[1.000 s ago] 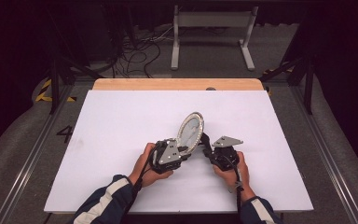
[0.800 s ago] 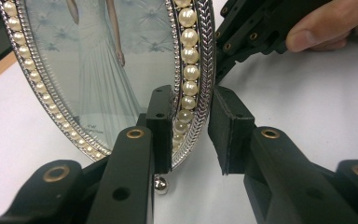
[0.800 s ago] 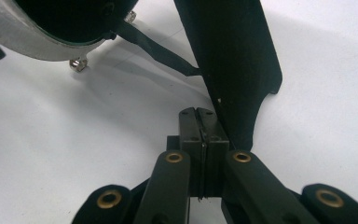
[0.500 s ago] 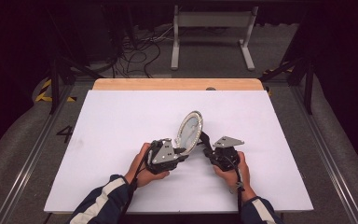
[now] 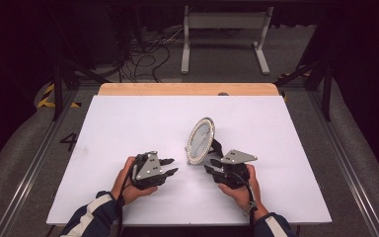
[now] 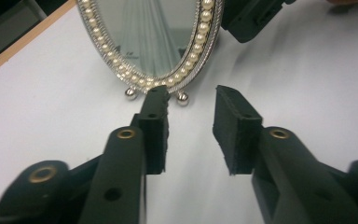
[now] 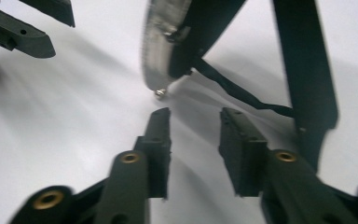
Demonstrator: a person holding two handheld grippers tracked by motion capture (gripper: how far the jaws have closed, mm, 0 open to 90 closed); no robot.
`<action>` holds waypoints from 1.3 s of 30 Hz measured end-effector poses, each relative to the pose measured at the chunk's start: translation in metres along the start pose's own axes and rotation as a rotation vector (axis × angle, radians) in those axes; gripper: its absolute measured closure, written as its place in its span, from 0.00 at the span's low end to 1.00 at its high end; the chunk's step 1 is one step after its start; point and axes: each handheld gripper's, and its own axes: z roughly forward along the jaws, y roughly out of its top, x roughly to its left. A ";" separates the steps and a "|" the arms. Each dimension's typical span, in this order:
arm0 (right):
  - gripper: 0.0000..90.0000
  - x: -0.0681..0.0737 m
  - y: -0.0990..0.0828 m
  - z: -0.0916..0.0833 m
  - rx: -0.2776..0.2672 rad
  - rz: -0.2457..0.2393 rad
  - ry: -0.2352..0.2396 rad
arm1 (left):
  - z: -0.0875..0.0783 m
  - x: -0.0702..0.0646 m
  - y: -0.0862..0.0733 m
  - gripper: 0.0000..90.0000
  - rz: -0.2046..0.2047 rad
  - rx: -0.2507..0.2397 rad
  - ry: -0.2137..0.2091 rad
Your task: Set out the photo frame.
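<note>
I see two matte black plastic hand-held grippers — the left gripper (image 5: 169,166) and the right gripper (image 5: 210,166) — each topped by a grey three-cornered metal plate dotted with small screws. Brass-coloured rivets mark the jaw arms, black cables trail back, and the dark blue sleeves (image 5: 91,220) carry white stripes.

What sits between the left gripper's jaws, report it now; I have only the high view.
Observer: Nothing. On the left gripper the jaws have just been opening and stand apart over bare table, with the mirror upright just beyond their tips.
Operator: Give me its footing.
Observer: Two small ball feet rest on the table.
Operator: Now the right gripper.
Observer: Its jaws have just been opening too, with nothing between them. They face the mirror's back, where a black prop leg slants down.
</note>
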 end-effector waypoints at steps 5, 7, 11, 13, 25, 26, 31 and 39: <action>0.55 0.008 0.002 0.006 -0.010 0.010 0.016 | -0.017 0.006 -0.024 0.58 -0.079 0.033 0.036; 0.54 0.009 0.003 0.007 -0.016 0.011 0.011 | -0.022 0.007 -0.027 0.56 -0.090 0.033 0.050; 0.51 0.013 0.007 0.012 -0.036 0.029 -0.007 | -0.039 0.008 -0.035 0.47 -0.130 0.030 0.077; 0.50 0.014 0.009 0.018 -0.039 0.052 -0.021 | -0.045 0.007 -0.040 0.39 -0.143 0.040 0.098; 0.54 0.015 0.018 0.038 -0.096 0.153 -0.073 | -0.047 0.005 -0.046 0.29 -0.147 0.084 0.122; 0.55 0.015 0.018 0.040 -0.101 0.162 -0.078 | -0.047 0.005 -0.046 0.29 -0.147 0.087 0.120; 0.63 0.022 0.017 0.047 -0.118 0.187 -0.137 | -0.046 0.005 -0.046 0.29 -0.151 0.090 0.112; 0.73 0.027 0.019 0.050 -0.142 0.214 -0.159 | -0.044 0.004 -0.046 0.29 -0.145 0.103 0.105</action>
